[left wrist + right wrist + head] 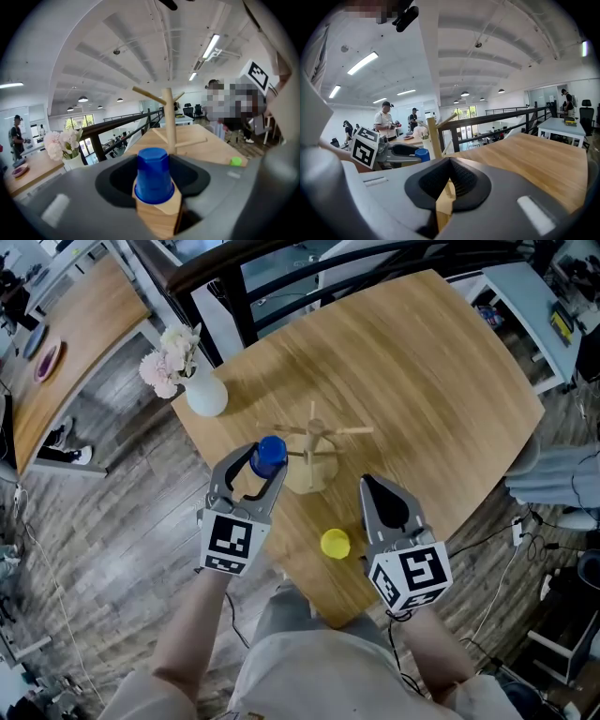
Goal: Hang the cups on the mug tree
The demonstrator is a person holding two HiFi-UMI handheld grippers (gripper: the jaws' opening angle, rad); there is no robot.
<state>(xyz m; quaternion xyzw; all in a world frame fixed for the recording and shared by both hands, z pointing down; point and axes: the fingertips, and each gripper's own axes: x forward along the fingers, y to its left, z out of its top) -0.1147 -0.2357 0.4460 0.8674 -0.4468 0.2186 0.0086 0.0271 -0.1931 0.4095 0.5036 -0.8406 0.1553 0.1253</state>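
The wooden mug tree [314, 454] stands upright near the middle of the round table, with no cup on its pegs. My left gripper [256, 468] is just left of the tree and is shut on a blue cup [270, 455]. In the left gripper view the blue cup [153, 175] fills the gap between the jaws, and the tree's pole [169, 119] rises right behind it. A yellow cup [335, 543] sits on the table near the front edge. My right gripper [368, 485] is beside it to the right, shut and holding nothing. The right gripper view shows the tree [434, 137] ahead.
A white vase with pale flowers [190, 377] stands at the table's far left edge. A dark railing [309, 268] runs behind the table [441, 381]. People stand in the background of the right gripper view. The wooden floor lies left of the table.
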